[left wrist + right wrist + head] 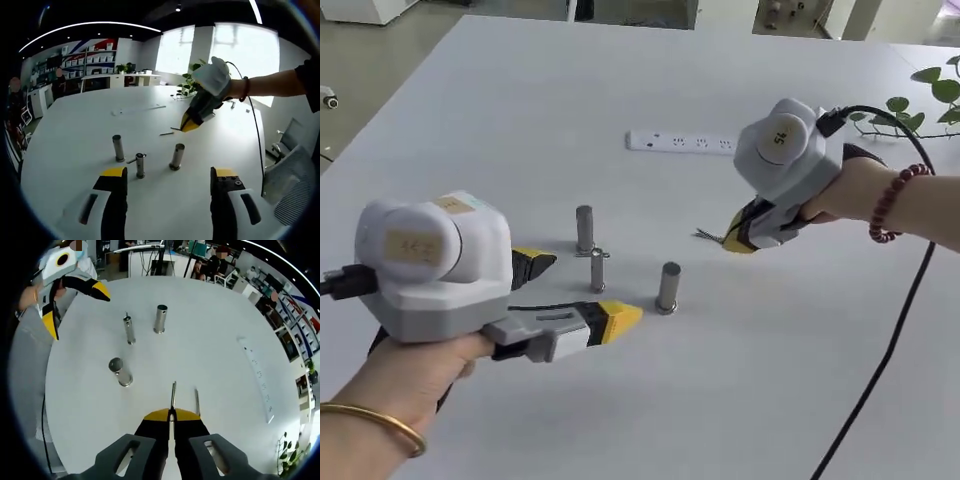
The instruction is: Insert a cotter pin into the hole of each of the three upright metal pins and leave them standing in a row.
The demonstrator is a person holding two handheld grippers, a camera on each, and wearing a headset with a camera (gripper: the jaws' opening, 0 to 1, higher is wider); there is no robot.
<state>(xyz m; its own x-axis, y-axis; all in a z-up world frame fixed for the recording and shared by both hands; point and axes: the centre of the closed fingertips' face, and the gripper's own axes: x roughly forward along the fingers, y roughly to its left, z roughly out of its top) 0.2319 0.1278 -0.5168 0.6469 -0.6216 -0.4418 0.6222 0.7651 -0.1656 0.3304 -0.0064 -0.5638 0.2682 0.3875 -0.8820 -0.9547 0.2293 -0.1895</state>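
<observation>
**Right jaws pinching a cotter pin, left jaws wide open**

Your right gripper (171, 415) has its jaws pressed together on a cotter pin (173, 394). The pin sticks straight forward from the yellow tips, above the table (740, 400). A loose cotter pin (197, 401) lies flat on the table just beside the held one. Your left gripper (170, 174) has its jaws spread wide with nothing between them. It hangs in the air short of the row and touches no pin.

All three pins stand upright on the table, between your two grippers. In the head view they are:
- the left metal pin (584, 228), with a bare top;
- the middle metal pin (597, 272), with a fitted cotter pin (601, 254) crossing its top;
- the right metal pin (669, 287), with a bare top and nearest your right gripper.

You have open table on every side of the row. A power strip (680, 142) lies well beyond the pins towards the far edge. A black cable (890, 350) trails from your right gripper across the right side of the table, and a plant (930, 95) sits at the far right corner.

The right gripper view shows the pinch and the two thin pins side by side. In the head view the right gripper (730, 243) shows small, and you cannot tell the grip from there. The left gripper view lines up the pins (118, 148) (140, 165) (177, 156) between its own open jaws, with the right gripper (186, 125) above and behind them.
</observation>
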